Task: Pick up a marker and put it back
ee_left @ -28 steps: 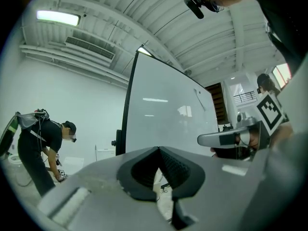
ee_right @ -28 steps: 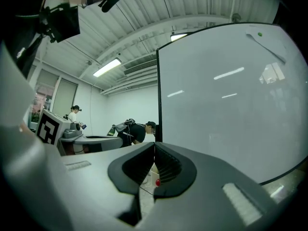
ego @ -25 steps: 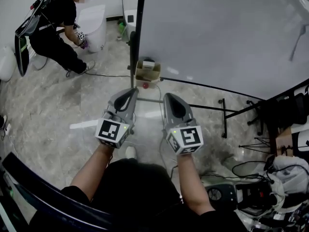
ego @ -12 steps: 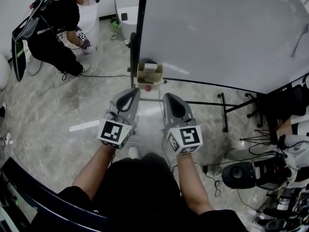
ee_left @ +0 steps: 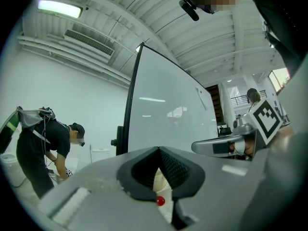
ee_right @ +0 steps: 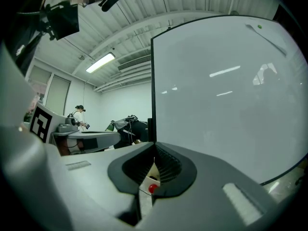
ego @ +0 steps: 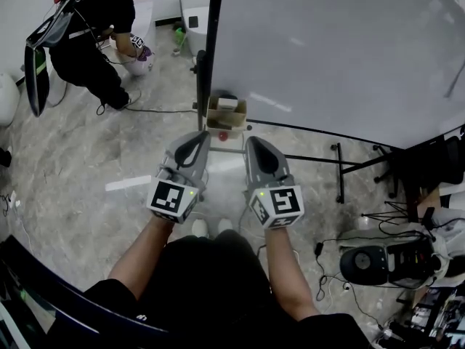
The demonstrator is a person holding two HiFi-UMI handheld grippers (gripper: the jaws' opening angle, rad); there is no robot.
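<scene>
Before the whiteboard [ego: 327, 49], approach step: left hand-held gripper [ego: 196, 138] and right hand-held gripper [ego: 256, 144] are pressed together, empty. The marker, probably the red tip [ego: 223, 134] under the box [ego: 225, 113] ahead, is untouched; next, one must spread and reach.

one whiteboard [ego: 327, 49] stands here. at the whiteboard's lower left corner sit one small cardboard box [ego: 225, 113] and one small red round thing [ego: 223, 134]. in front of the whiteboard are two grippers, the left gripper [ego: 196, 138] and the right gripper [ego: 255, 144]. left of the whiteboard crouches one other person [ego: 94, 27]. well in front of the whiteboard show two white shoe tips [ego: 200, 227].
</scene>
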